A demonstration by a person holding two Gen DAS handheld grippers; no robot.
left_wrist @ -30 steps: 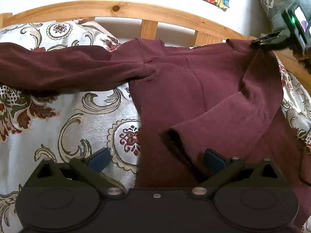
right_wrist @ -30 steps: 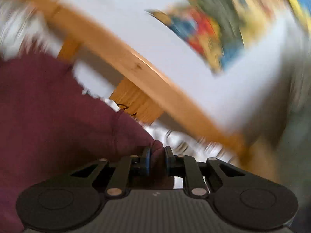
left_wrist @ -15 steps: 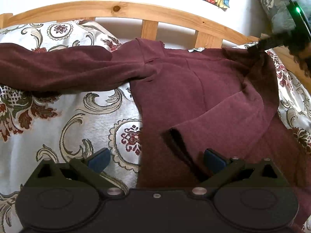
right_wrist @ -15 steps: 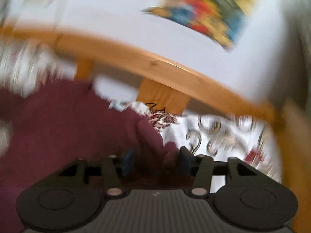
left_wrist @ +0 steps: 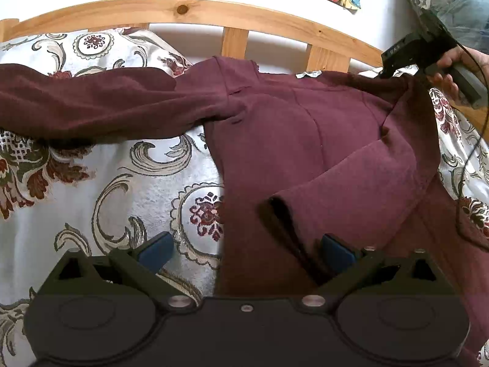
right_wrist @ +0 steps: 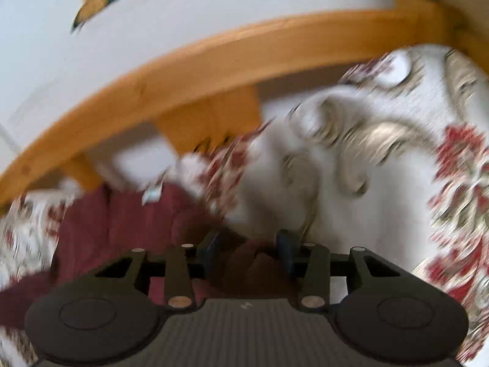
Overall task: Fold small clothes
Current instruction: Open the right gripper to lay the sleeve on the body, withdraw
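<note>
Lying under both, the maroon top [left_wrist: 305, 140] spans the wide-open left tool [left_wrist: 244, 249] and half-parted right tool [right_wrist: 249, 252], unpinched.

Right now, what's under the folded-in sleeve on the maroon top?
Under the folded sleeve lies the maroon top's own body, spread on the patterned bedspread. The cloth directly beneath the sleeve is covered, so any creases there cannot be seen.
</note>
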